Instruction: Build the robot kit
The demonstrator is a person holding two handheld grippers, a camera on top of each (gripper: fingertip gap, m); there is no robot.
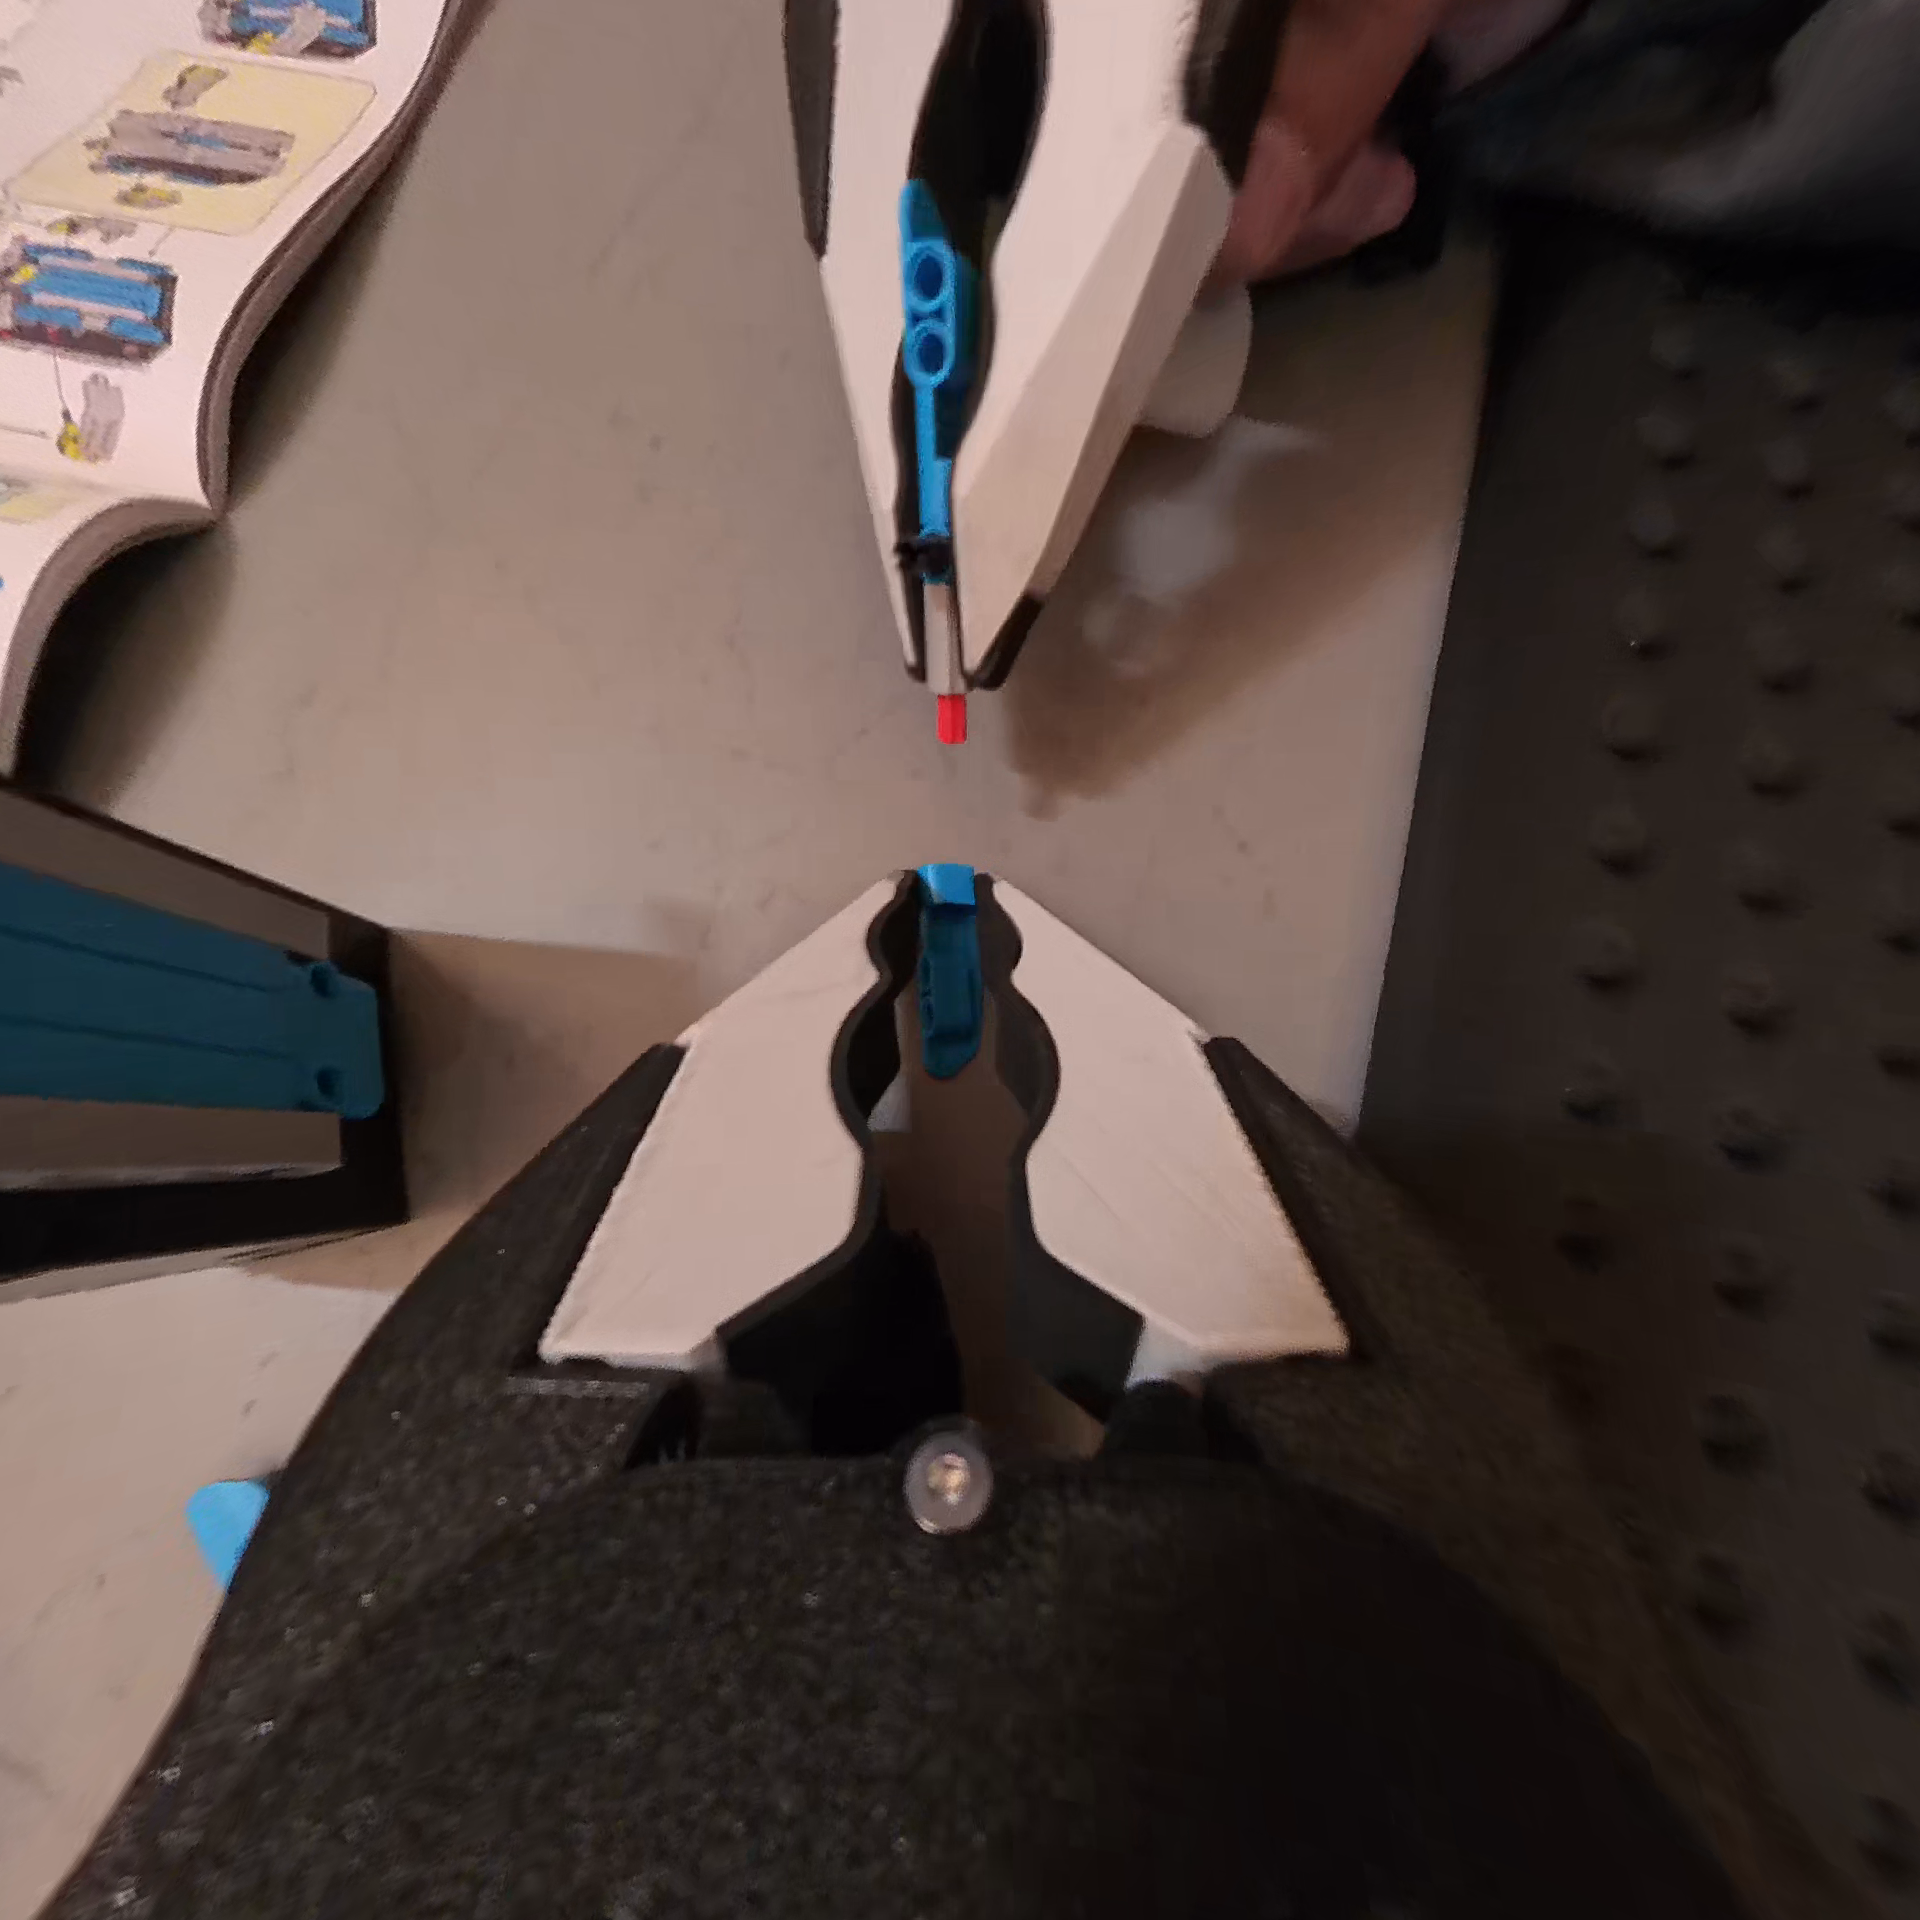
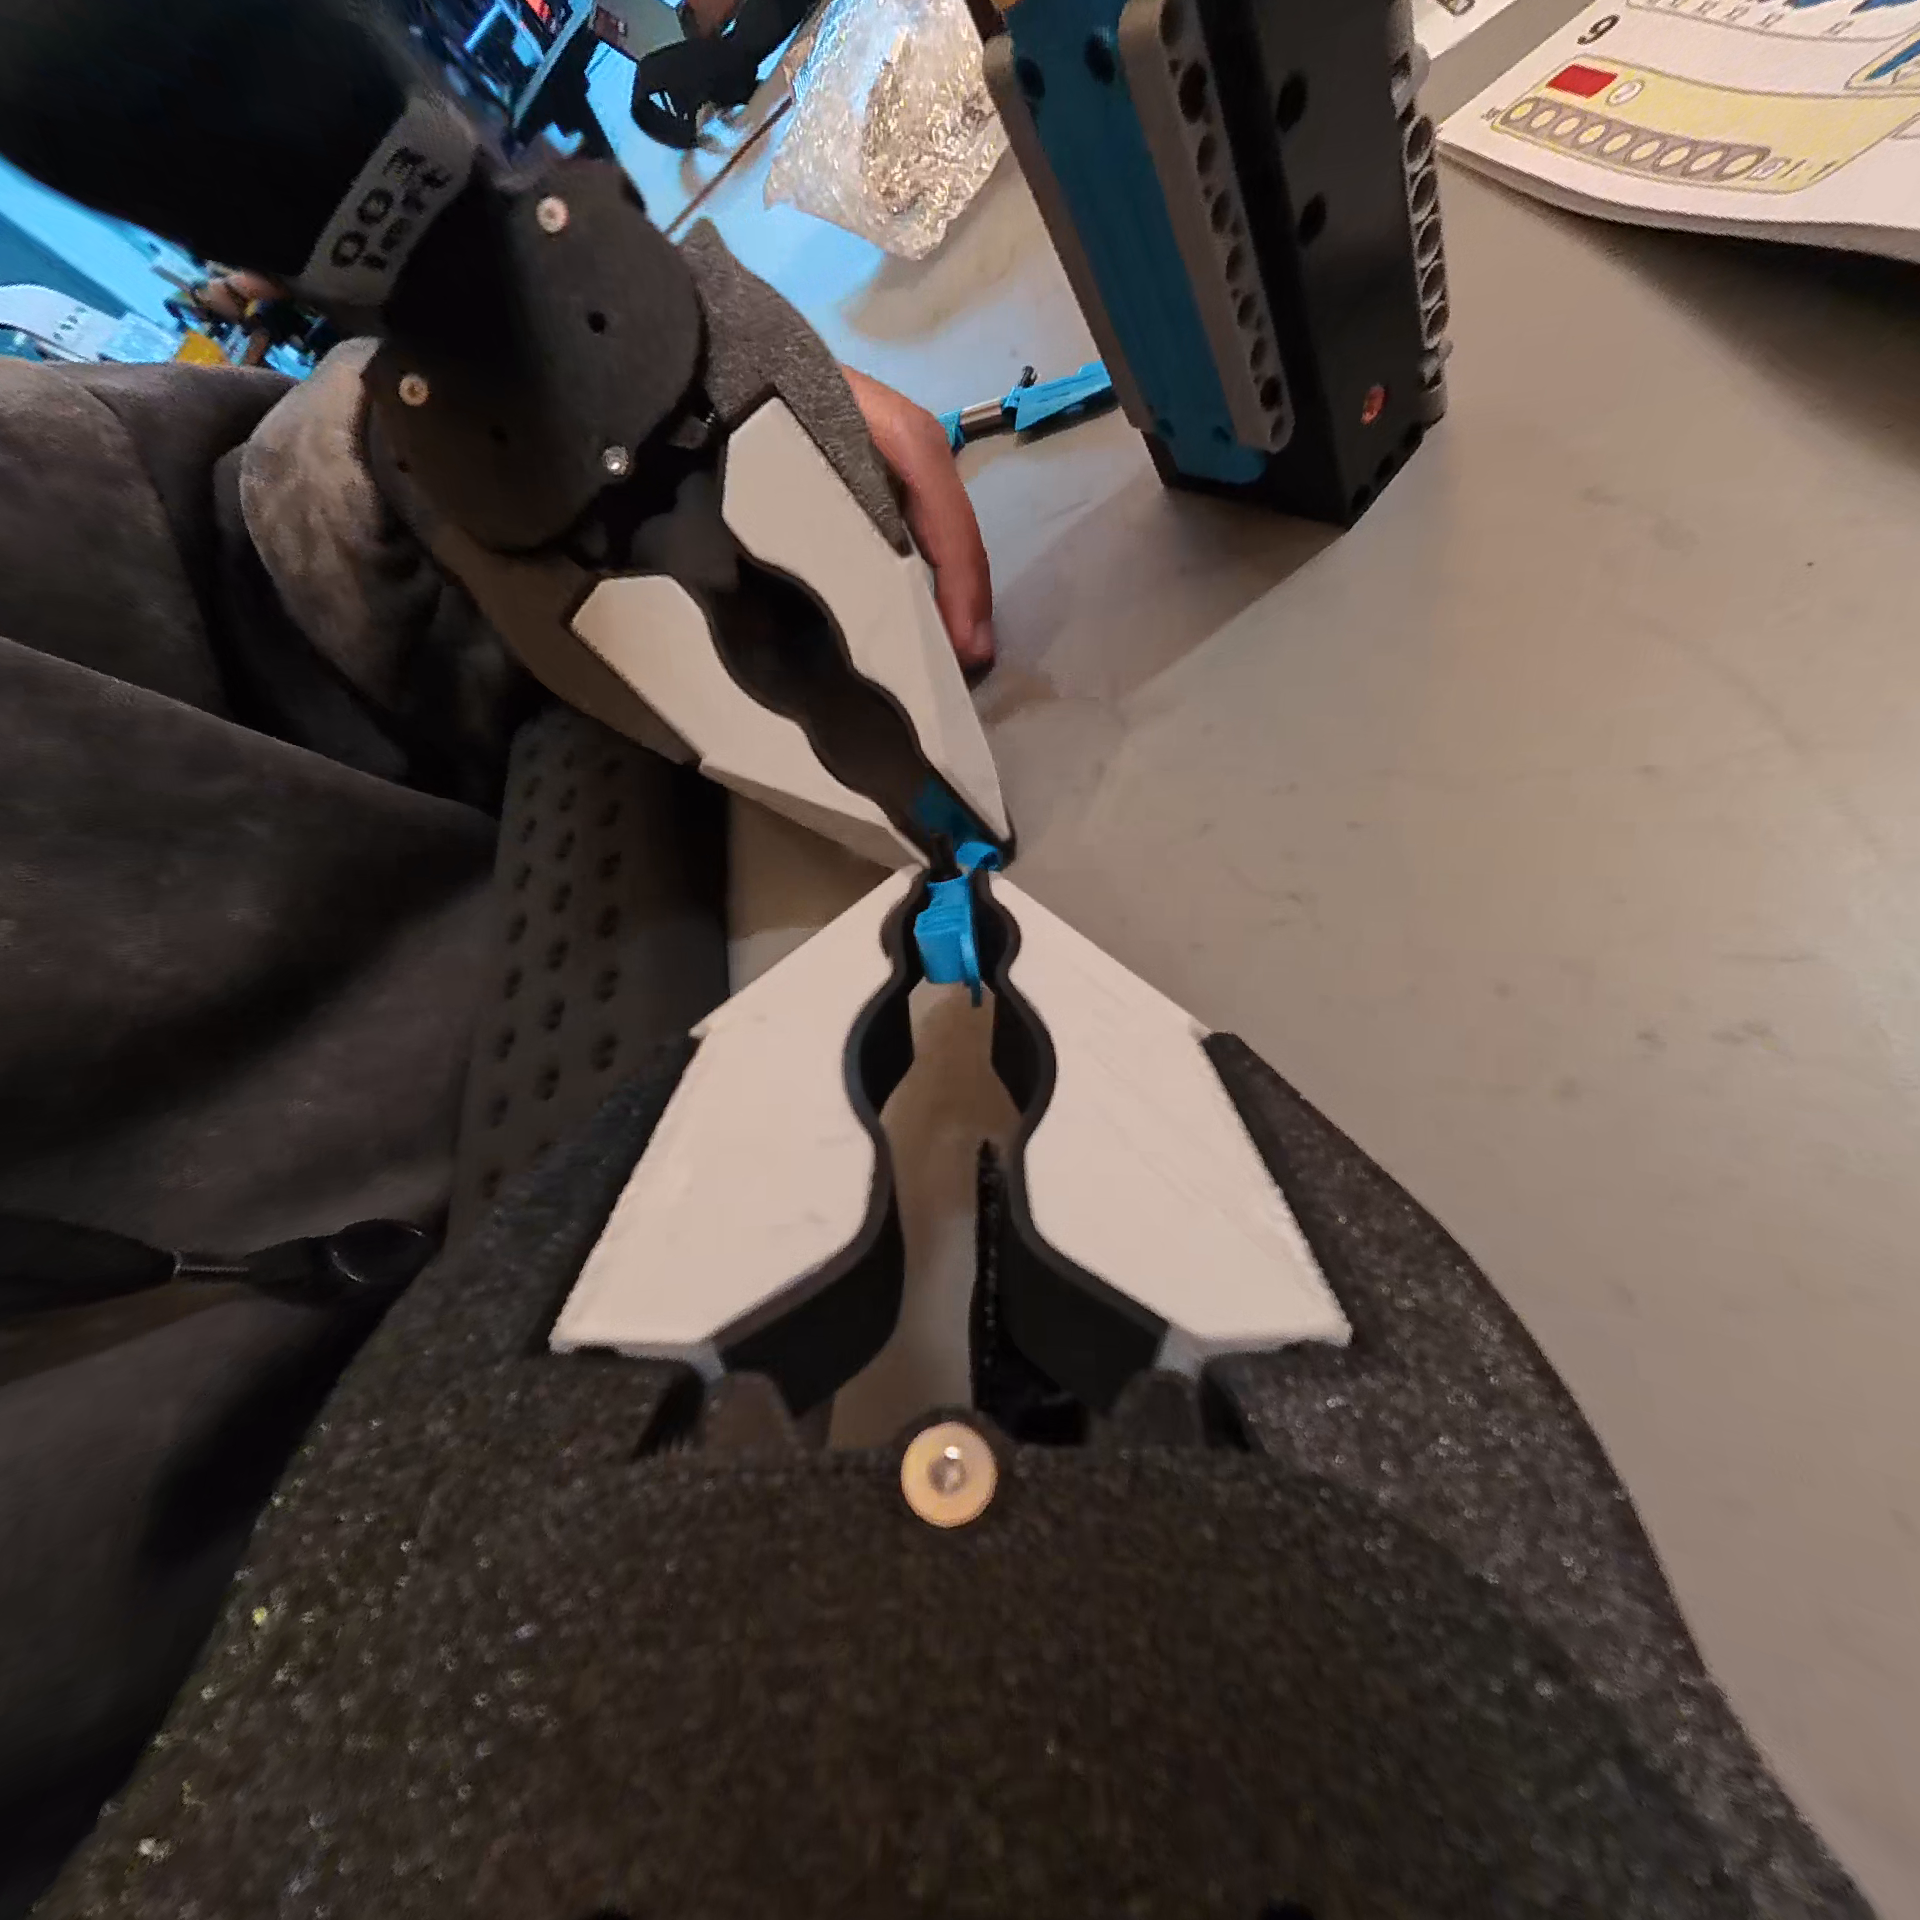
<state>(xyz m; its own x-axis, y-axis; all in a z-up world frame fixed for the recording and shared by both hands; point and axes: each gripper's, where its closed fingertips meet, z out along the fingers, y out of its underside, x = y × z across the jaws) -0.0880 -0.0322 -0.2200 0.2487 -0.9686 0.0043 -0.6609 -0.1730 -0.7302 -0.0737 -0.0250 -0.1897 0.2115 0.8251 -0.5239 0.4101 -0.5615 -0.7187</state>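
My left gripper (image 1: 945, 878) is shut on a small blue building piece (image 1: 945, 971) that sticks slightly past its tips. My right gripper (image 1: 945, 675) faces it tip to tip from above, shut on a long blue connector (image 1: 935, 312) with a grey axle and a red end (image 1: 951, 719). A short gap separates the red end from the left piece. In the right wrist view my right gripper (image 2: 951, 878) holds its blue piece (image 2: 943, 935). The left gripper (image 2: 961, 842) comes in from the upper left with its blue piece (image 2: 938, 805) almost touching.
A blue, grey and black built block (image 2: 1247, 260) stands on the beige table (image 1: 520, 623), also at left (image 1: 187, 1029). An open instruction booklet (image 1: 104, 260) lies behind. A dark studded mat (image 1: 1662, 935) runs along the table edge. There is also a plastic bag (image 2: 894, 114) and a loose blue part (image 2: 1039, 400). My left and right fingertips are right by each other.
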